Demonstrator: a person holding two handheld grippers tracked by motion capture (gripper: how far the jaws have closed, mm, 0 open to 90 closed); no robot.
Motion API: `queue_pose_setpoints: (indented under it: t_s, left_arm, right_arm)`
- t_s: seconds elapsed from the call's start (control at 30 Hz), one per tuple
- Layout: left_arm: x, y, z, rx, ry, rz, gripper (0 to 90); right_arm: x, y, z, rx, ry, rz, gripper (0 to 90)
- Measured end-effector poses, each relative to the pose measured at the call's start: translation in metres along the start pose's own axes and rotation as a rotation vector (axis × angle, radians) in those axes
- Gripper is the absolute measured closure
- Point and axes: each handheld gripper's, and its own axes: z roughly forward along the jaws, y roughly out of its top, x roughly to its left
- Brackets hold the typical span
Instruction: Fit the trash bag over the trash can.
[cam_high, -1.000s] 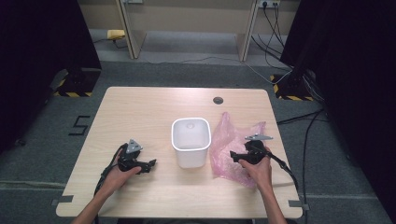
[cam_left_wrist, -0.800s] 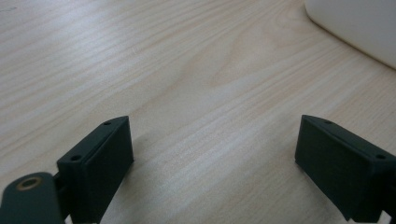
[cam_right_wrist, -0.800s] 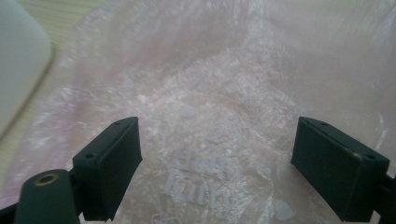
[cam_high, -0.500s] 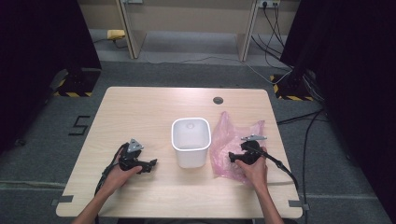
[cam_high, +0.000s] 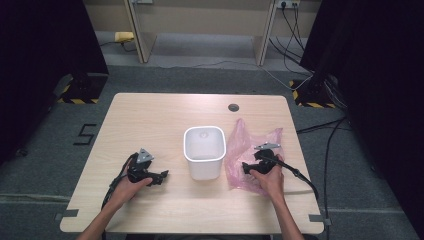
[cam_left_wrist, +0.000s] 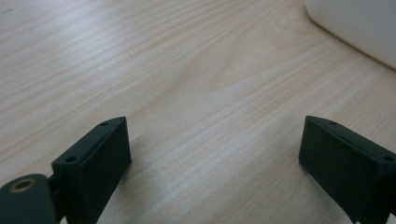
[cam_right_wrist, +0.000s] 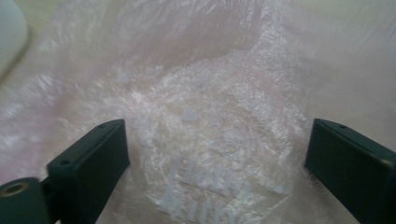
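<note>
Your left gripper (cam_high: 159, 176) sat with jaws spread over bare table (cam_left_wrist: 196, 84), the white bin (cam_high: 203, 151) just beyond its right jaw. Your right gripper (cam_right_wrist: 215, 154) hung wide apart over the pink plastic bag (cam_right_wrist: 201, 116), which lay between its jaws.

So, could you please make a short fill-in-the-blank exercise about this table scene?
1. The white bin stands between the two ____.
2. The right gripper is over the ____ plastic bag, its jaws apart.
3. The left gripper, jaws apart, has only bare ____ between them.
4. The table top is made of light ____.

Missing words: grippers; pink; table; wood
</note>
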Motion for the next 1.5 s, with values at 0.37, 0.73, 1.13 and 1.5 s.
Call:
queue_pose_setpoints:
  t_s: [0.37,0.73,1.13,1.5]
  left_arm:
    - [-0.001,0.0,0.0,0.0,-0.003,0.002,8.4]
    - [-0.001,0.0,0.0,-0.001,-0.007,0.003,8.4]
    - [-0.002,-0.001,-0.002,-0.003,-0.012,0.006,10.5]
    - [-0.009,0.005,-0.012,-0.005,-0.066,-0.004,15.4]
  right_arm:
    - [-0.001,-0.003,-0.003,-0.105,0.099,-0.084,78.9]
    - [-0.003,0.0,-0.012,-0.172,0.131,-0.1,90.0]
    - [-0.011,0.026,-0.061,-0.368,0.122,-0.104,90.0]
    - [-0.011,0.06,-0.098,-0.503,0.138,-0.12,90.0]
